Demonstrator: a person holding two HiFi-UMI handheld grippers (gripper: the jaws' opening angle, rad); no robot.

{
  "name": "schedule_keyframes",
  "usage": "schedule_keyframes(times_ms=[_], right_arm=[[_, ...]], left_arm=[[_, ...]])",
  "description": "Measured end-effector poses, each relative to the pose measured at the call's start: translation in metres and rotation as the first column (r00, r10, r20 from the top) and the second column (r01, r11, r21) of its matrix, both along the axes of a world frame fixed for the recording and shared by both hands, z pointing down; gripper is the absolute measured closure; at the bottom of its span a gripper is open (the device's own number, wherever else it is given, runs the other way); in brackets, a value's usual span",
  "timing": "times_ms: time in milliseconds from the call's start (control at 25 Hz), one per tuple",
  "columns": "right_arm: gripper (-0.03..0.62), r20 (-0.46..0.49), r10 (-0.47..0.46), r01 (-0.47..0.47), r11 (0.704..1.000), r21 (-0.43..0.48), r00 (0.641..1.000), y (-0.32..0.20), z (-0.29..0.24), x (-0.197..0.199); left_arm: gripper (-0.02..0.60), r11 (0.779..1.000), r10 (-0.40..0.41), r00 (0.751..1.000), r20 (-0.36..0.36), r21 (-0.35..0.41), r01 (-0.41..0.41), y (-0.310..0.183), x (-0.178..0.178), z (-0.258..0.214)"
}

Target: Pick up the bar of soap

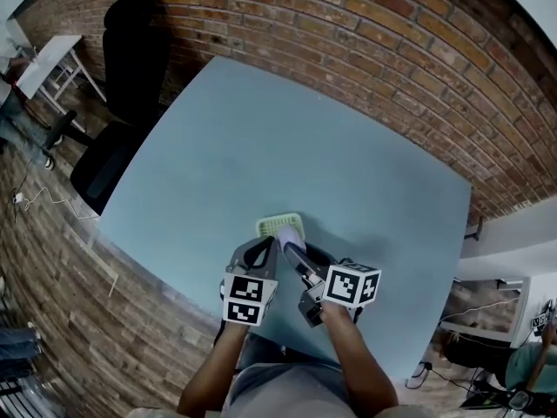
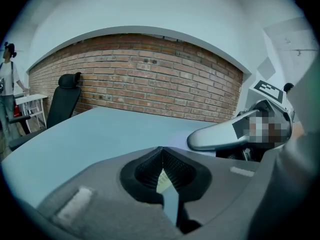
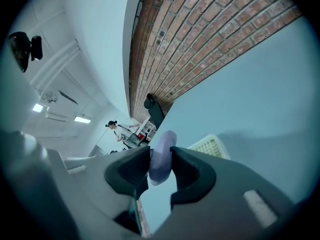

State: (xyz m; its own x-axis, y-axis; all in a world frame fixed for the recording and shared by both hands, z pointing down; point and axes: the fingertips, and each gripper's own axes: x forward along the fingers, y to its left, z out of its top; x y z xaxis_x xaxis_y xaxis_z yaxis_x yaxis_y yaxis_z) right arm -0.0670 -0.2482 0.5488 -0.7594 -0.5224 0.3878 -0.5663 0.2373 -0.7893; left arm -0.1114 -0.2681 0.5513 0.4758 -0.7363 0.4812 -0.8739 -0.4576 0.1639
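Clamping soap (image 3: 165,142), right claw's (image 3: 160,160) grip reads clearest in right gripper view

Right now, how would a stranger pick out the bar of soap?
Start at the near edge of the pale blue table, where a cream slotted dish lies. The bar of soap is right by it, clamped in the right gripper: the only smooth, rounded lilac thing.

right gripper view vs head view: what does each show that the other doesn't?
Right gripper view only: the right gripper clamped on both faces of the purple soap bar, and a distant person. Head view only: the left gripper and the full outline of the blue table. Both: soap bar, slotted tray, table, brick wall.
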Motion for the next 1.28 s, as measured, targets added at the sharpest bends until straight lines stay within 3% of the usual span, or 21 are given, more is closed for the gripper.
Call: schedule_keyframes(times_ms=[720, 1280], right_arm=[[0.456, -0.001, 0.008, -0.008, 0.997, 0.083, 1.000, 0.007, -0.035, 0.003], [0.456, -0.004, 0.007, -0.006, 0.979, 0.206, 1.000, -0.004, -0.084, 0.007]], left_arm=[[0.580, 0.999, -0.001, 1.000, -0.022, 0.040, 0.002, 0.009, -0.001, -0.027], [0.580, 0.994, 0.006, 0.998, -0.055, 0.105, 0.000, -0.001, 0.007, -0.069]])
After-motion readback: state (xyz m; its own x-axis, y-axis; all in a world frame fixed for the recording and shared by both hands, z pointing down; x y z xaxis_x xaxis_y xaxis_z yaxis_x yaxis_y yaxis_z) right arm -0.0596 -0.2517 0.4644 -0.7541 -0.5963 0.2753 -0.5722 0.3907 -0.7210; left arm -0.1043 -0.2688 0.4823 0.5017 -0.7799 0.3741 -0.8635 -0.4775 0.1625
